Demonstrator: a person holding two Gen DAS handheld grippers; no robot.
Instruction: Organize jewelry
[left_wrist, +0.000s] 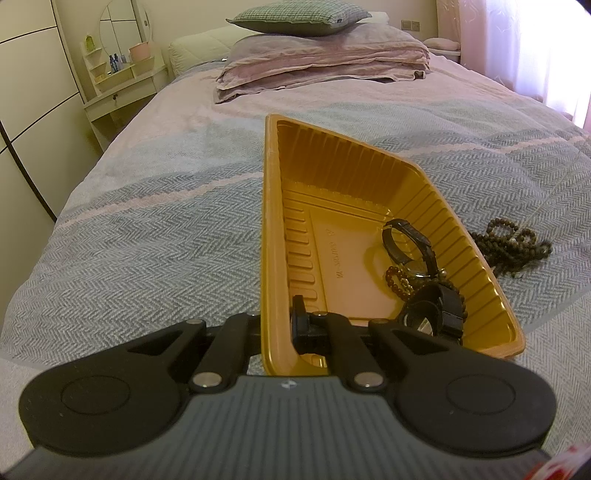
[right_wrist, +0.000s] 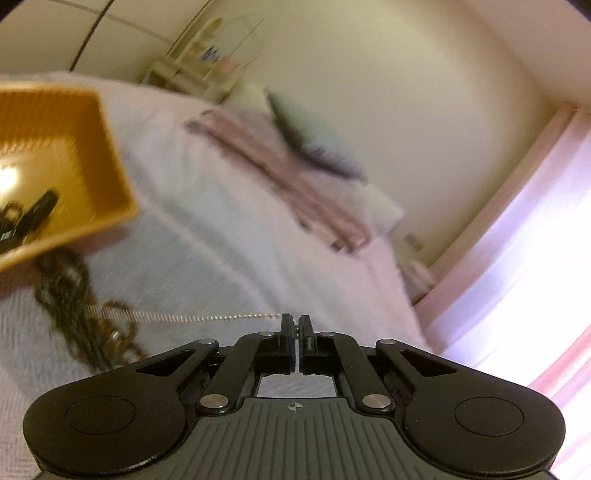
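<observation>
Two grippers are at work over the bed, and each has something pinched. The left gripper (left_wrist: 282, 325) is clamped on the near wall of the gold plastic tray (left_wrist: 271, 206): one finger sits inside the tray, the other outside, with the thin ribbed wall squeezed between them. The tray rests on the grey herringbone bedspread (left_wrist: 147, 221), its long side running away from the camera toward the folded pink bedding (left_wrist: 321, 66) and the checked pillow (left_wrist: 299, 16) on top of it.

Inside the tray, down at the near right end, lies a cluster of pieces: a dark watch (left_wrist: 408, 240) with its strap looped upright, a second black watch (left_wrist: 432, 314) just in front of it, and a string of brown beads (left_wrist: 397, 277) tangled between them. Just outside the tray's right wall, on the bedspread, sits a heap of dark beaded necklaces (left_wrist: 517, 242), close to the tray; whether it touches the wall is hard to tell.

Over to the right wrist view, which is heavily blurred. The right gripper (right_wrist: 295, 325) has its fingers drawn together on a fine silver chain (right_wrist: 192, 317), which stretches out taut to the left from the fingertips toward the same dark heap of necklaces (right_wrist: 66, 295). The far end of the chain disappears into that heap. The tray (right_wrist: 107, 155) shows at the left edge, dark pieces visible inside it.
</observation>
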